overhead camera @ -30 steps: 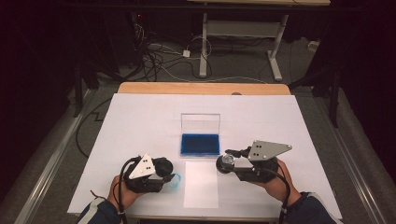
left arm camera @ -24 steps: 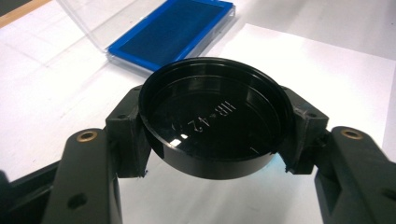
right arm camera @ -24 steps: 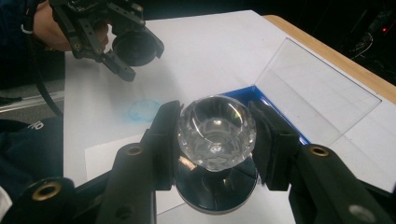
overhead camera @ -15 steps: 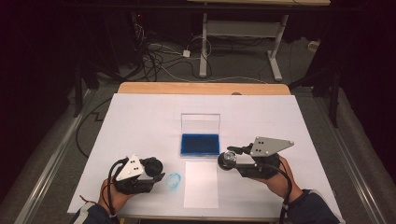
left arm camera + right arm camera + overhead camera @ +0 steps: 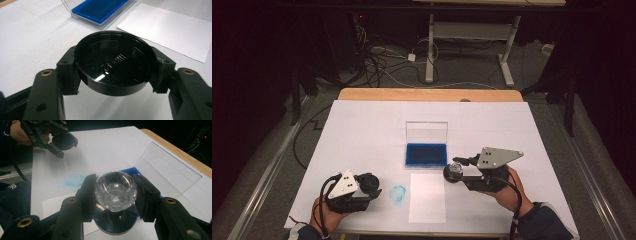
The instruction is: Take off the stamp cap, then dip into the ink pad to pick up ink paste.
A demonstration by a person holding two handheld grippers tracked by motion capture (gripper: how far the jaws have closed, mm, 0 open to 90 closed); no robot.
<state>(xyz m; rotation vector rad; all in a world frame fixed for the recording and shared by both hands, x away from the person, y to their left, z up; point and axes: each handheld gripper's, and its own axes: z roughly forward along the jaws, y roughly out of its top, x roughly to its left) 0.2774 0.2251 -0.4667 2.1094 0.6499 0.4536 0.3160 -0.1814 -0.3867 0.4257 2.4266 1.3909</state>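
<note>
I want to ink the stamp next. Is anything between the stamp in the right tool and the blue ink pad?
Nothing visible does. The stamp is by the ink pad's near right corner; the lid stands open behind.

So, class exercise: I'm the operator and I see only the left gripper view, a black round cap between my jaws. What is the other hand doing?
Observer: The right gripper is shut on a clear faceted knob on a dark round base.
Operator: Where is that, relative to the blue pad?
Observer: Just right of the sheet of paper, near the front right corner of the blue ink pad.
Operator: Anything near my cap?
Observer: A faint blue ring mark on the table, between the black cap and the paper.
</note>
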